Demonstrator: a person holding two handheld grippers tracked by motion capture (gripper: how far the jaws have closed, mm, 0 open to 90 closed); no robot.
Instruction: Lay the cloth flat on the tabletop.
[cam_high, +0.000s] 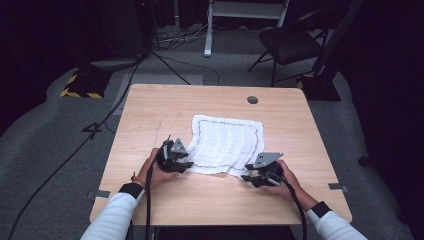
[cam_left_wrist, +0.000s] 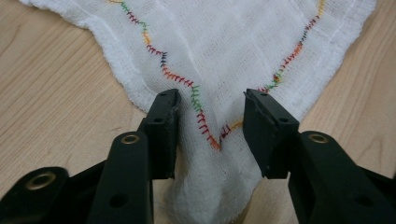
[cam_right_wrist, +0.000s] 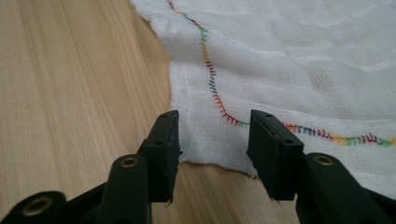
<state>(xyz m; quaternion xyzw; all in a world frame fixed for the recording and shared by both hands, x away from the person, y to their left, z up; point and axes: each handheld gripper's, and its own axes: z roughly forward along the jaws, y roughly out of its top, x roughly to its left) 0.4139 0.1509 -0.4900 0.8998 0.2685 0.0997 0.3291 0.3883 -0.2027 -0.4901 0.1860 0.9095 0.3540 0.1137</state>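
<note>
Black jaws of the left gripper (cam_left_wrist: 210, 119) stand wide apart, one on each side of a near corner of the white cloth (cam_left_wrist: 224, 46), whose tip rises between them. Jaws of the right gripper (cam_right_wrist: 212, 140) are likewise wide, straddling the cloth's other near corner, which lies flat. Multicoloured stitching (cam_left_wrist: 196, 98) runs round the cloth just inside its hem. From above, the cloth lies spread at the middle of the table (cam_high: 150, 110), both grippers at its near corners, toward the table's near edge.
</note>
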